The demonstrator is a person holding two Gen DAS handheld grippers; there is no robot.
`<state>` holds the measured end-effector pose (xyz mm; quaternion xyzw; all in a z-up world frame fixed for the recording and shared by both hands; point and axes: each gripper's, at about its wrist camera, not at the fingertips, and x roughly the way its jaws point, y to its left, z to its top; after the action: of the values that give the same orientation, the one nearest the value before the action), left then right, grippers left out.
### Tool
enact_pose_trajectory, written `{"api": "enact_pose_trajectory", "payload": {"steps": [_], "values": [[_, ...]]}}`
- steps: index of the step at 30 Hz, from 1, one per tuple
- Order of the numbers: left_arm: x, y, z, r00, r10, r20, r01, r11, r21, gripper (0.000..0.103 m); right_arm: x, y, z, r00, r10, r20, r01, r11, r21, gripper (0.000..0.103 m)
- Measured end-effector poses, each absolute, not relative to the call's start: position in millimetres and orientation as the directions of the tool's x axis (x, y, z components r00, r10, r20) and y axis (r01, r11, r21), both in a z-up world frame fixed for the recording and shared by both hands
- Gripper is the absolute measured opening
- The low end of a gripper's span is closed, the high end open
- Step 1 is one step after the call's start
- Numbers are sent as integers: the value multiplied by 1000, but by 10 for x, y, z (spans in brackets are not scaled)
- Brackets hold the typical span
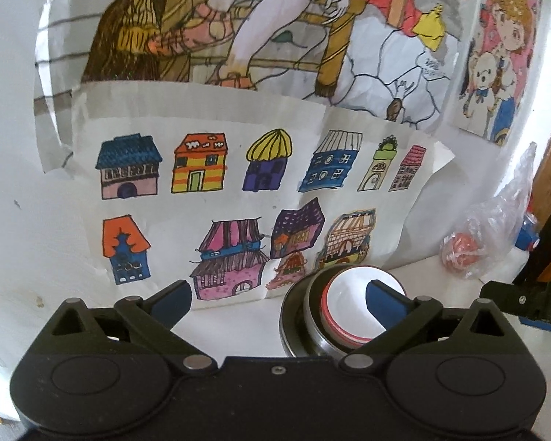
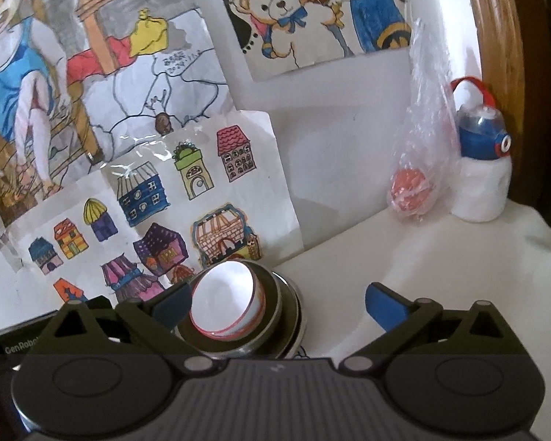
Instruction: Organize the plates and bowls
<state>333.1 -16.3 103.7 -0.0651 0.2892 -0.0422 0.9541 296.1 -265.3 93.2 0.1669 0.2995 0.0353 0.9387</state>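
A white bowl with a red rim (image 1: 352, 307) sits nested in a steel bowl (image 1: 312, 316), which rests on a steel plate (image 1: 288, 325) on the white table near the wall. My left gripper (image 1: 279, 303) is open and empty; its right finger overlaps the white bowl in view, the stack lying to its right. In the right wrist view the same white bowl (image 2: 226, 301) in the steel bowl (image 2: 275, 301) lies at the left. My right gripper (image 2: 279, 305) is open and empty, its left finger beside the stack.
Children's drawings (image 1: 216, 191) hang on the wall behind the stack. A clear plastic bag with a red ball (image 2: 411, 191) and a white, blue-topped bottle (image 2: 481, 169) stand at the back right by a wooden frame (image 2: 496, 36). The right gripper shows in the left view (image 1: 525, 301).
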Motion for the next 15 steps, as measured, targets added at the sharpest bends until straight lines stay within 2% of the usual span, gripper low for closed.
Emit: {"api": "enact_pose_trajectory", "payload": {"steps": [8,15], "values": [[3082,-170,1017,844,-110,-525,66,993,-103,101,2625,-2567,954,840,157,-520,7,954,299,103],[2772,-137,982,863,-118,-492,84,992,-91,102,2241,-2452,892,884,135,-448,-27,971,239,103]]}}
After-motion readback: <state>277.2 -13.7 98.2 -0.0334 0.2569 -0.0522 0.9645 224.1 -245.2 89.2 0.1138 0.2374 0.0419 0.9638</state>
